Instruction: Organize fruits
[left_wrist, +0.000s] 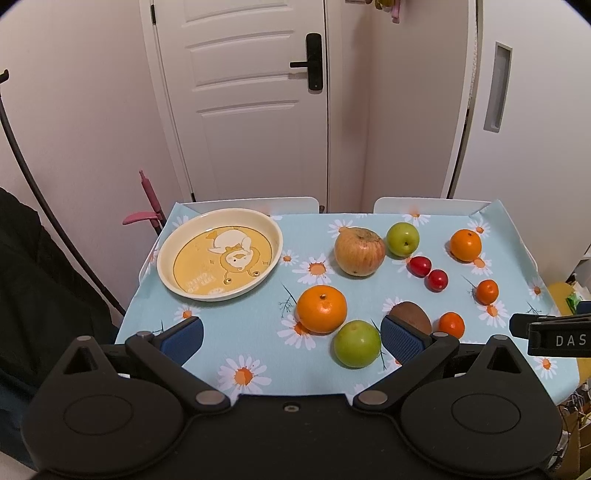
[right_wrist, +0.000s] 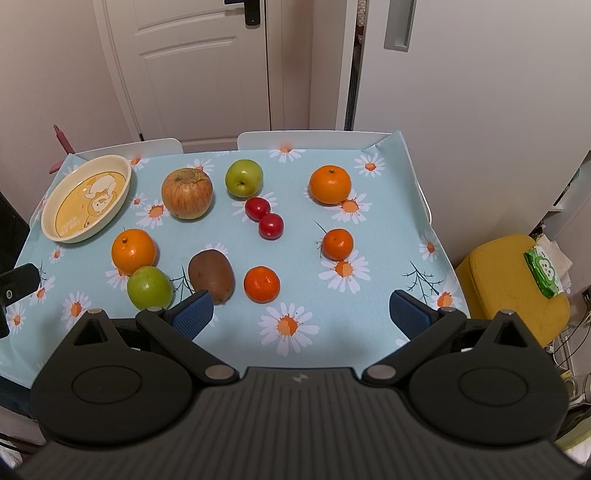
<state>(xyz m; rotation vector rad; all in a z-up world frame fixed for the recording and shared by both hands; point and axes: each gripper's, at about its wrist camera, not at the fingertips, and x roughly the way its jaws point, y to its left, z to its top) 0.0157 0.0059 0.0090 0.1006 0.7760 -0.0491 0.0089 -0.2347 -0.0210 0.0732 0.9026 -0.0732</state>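
Left wrist view: the cloth (left_wrist: 258, 321) carries everything; nothing has reached the plate (left_wrist: 164, 258) yet, so by my reading the task is at its start.
Plate: empty, at 10 o'clock on the table, well apart from most of the fruit.
Apple (left_wrist: 359, 251): the largest fruit, near 12 o'clock, just beside the far green apple (left_wrist: 402, 239). It is probably too wide for an easy pinch; grip across its middle, jaws level.
Orange (left_wrist: 321, 308): at centre, touching or nearly touching the near green apple (left_wrist: 357, 343) at 5 o'clock of it. It is the closest big fruit to the plate and a sensible first pick; approach from the plate side so the neighbour is not nudged.
Far orange (right_wrist: 330, 184): at 1 o'clock, alone, with clear room round it.
Kiwi (right_wrist: 211, 275): at 6 o'clock, just ahead of the right gripper's left finger; take it across the short axis.
Small oranges (right_wrist: 261, 283): one near 6 o'clock, another at 3 o'clock; round and likely to roll, so close slowly.
Red fruits (right_wrist: 264, 217): two touching, at centre right; lift one without pushing the other.
Left gripper (left_wrist: 291, 338): jaws spread wide, holding nothing, low over the near edge.
Right gripper (right_wrist: 301, 312): jaws also spread wide, empty, above the near edge at 6 o'clock.
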